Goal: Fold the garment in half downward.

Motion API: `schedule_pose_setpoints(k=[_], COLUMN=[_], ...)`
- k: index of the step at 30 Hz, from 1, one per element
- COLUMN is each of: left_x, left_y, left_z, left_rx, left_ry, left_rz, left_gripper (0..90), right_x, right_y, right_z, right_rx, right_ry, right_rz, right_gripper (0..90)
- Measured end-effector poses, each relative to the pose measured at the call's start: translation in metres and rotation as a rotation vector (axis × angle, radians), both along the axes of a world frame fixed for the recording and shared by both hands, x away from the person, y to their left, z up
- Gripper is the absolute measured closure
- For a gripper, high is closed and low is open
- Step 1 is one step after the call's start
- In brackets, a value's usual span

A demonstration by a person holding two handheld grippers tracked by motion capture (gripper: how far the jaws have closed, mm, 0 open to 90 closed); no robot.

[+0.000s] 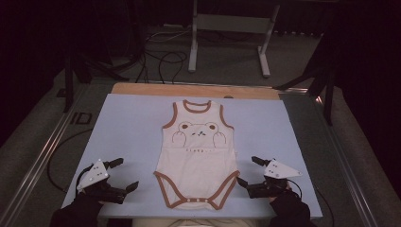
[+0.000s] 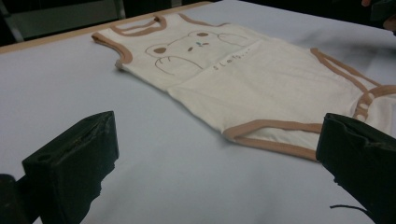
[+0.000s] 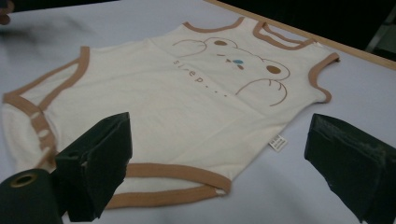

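On tabletop (image 1: 123, 123), bodysuit (image 1: 198, 156) flat, untouched; left gripper (image 1: 120, 174) and right gripper (image 1: 249, 170) flanking, jaws wide, empty. Likely next: pinch bottom corners, fold.

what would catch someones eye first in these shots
The cream baby bodysuit with brown trim and a bear drawing on its chest, spread flat in the middle of the pale blue mat. Next, the two hand-held grippers at the near edge: the left gripper off the bodysuit's left side and the right gripper at its right leg opening, both with jaws wide open and nothing between them.
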State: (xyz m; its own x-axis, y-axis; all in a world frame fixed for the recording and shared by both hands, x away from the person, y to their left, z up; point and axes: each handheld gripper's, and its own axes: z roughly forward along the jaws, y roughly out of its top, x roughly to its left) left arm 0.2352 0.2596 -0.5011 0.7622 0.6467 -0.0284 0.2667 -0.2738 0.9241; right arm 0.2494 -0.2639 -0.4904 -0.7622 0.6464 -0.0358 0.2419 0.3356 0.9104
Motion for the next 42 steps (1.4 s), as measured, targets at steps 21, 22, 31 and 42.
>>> schedule_pose_setpoints(k=[21, 22, 31, 42], left_x=[0.001, 0.001, 0.015, 0.038], left_y=[-0.014, -0.014, -0.016, -0.026], left_z=[0.018, 0.018, 0.038, 0.054], left_rx=[-0.006, -0.006, 0.014, 0.038], left_ry=[0.037, 0.037, 0.041, 0.046], left_rz=[-0.048, -0.048, -0.040, -0.061], left_gripper=[0.1, 0.2, 0.2, 0.2], right_x=[-0.001, 0.000, 0.012, 0.032], right_y=[0.002, 0.002, 0.003, 0.009], right_z=[0.030, 0.032, 0.050, 0.054], right_rx=[-0.007, -0.012, -0.013, -0.038], right_ry=[-0.034, -0.041, -0.072, -0.069], right_rz=[-0.023, -0.017, -0.021, -0.024], right_gripper=[7.5, 7.5, 7.5, 7.5])
